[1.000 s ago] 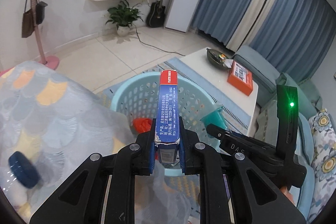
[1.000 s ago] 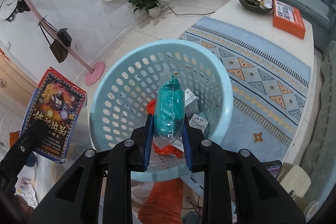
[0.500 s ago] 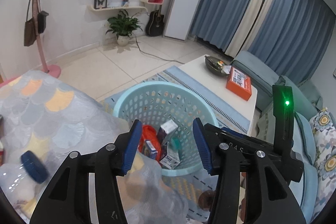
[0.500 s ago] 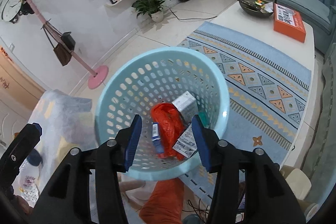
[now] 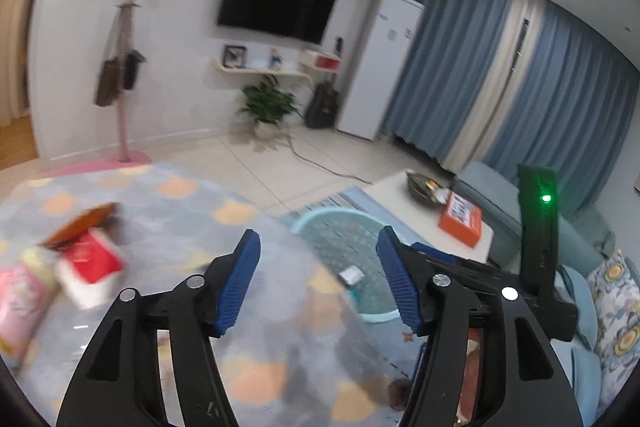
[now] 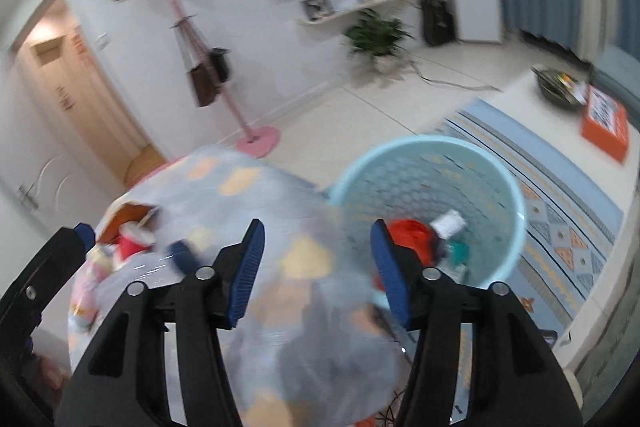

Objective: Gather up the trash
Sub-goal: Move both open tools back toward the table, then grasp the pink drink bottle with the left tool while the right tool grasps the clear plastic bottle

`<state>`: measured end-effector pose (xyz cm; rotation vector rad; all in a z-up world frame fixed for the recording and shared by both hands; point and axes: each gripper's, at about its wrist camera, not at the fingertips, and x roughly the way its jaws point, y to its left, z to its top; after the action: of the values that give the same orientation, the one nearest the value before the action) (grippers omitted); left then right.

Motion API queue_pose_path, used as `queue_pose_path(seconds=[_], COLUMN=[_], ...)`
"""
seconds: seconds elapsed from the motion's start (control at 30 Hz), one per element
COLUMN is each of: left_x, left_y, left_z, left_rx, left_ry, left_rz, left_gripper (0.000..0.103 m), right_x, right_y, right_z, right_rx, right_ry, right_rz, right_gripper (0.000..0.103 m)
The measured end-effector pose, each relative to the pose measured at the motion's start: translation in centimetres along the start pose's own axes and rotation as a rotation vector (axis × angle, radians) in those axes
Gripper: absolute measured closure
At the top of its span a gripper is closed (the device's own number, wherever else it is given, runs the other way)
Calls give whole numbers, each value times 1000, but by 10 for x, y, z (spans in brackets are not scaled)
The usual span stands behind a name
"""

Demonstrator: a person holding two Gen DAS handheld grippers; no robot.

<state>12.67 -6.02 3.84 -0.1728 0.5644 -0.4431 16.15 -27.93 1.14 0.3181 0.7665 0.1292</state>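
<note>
both loads gone from the tongs compared with a second ago: blue-and-red carton no longer in the left tongs (image 5: 318,277), teal packet no longer in the right tongs (image 6: 318,265). blue pads of each pair well apart and opening further, nothing between them. dropped pieces now down in the light blue basket (image 6: 516,187), right of centre in the right wrist view: orange bag (image 6: 412,233), white box (image 6: 450,221), teal packet (image 6: 458,253). so that round of trash reads as delivered.

views swung away from the basket toward the desk (image 5: 180,187) with its patterned cloth. more trash there at left edge of the left wrist view: red-and-white carton (image 5: 90,265) lying tilted, long axis running from lower left to upper right, blurred; pink packet (image 5: 18,303) beside it. likely next pickups.
</note>
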Motion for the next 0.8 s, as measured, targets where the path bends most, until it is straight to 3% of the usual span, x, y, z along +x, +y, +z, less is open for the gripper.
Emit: queue_pose_path(seconds=[0.07, 0.23, 0.3, 0.4, 0.57, 0.8], left_x=[-19, -64, -80, -93, -95, -85], left_y=[19, 81, 112, 154, 205, 239], left_z=[1, -4, -10, -20, -33, -46], left_rx=[-12, -64, -94, -139, -148, -151], left_ry=[-16, -43, -48, -21, 45, 134], left_rz=[39, 158, 219, 305, 421, 381], left_gripper=[42, 31, 28, 28, 28, 30], right_x=[-5, -9, -5, 12, 36, 71], right_y=[28, 87, 105, 132, 158, 166], right_z=[-3, -15, -22, -34, -47, -51], right_rx=[-52, -136, -143, -130, -92, 94], right_ry=[-5, -6, 7, 80, 158, 273], right_rz=[33, 99, 121, 167, 126, 134], right_gripper=[46, 19, 13, 12, 12, 12])
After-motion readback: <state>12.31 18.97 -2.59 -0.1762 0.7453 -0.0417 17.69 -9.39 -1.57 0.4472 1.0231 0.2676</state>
